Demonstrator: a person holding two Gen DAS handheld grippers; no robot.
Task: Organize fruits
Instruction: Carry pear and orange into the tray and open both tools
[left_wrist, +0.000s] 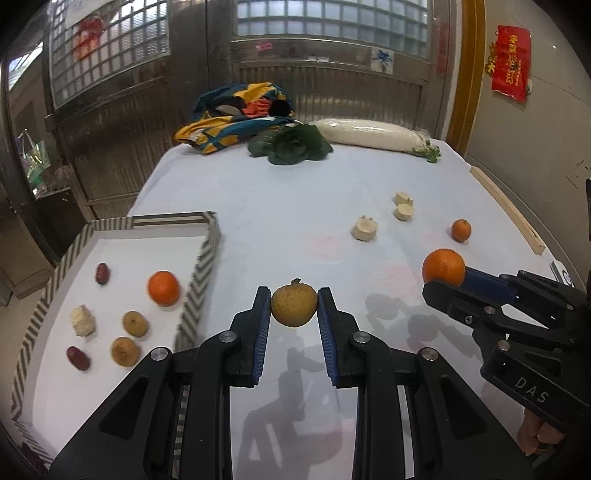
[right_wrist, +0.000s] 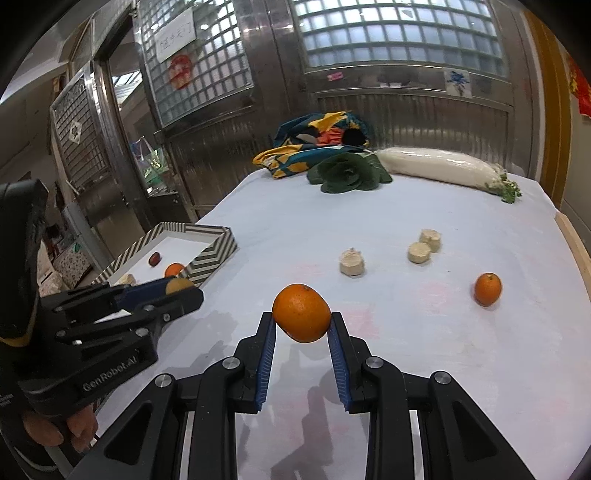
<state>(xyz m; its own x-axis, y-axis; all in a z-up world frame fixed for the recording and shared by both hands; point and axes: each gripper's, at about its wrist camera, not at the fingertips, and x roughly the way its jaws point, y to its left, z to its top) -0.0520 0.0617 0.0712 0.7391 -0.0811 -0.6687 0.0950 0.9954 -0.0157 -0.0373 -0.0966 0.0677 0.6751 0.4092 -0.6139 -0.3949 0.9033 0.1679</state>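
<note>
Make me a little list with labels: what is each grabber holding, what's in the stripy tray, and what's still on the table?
left gripper: shut on a brown pear
right gripper: shut on an orange
striped tray: one orange, two brown pears, two red dates, one pale chunk
still on table: small orange, three pale chunks
far end: leafy greens, white radish, colourful cloth

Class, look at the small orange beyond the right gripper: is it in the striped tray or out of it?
Out. The small orange lies on the white tablecloth, far from the striped tray.
</note>
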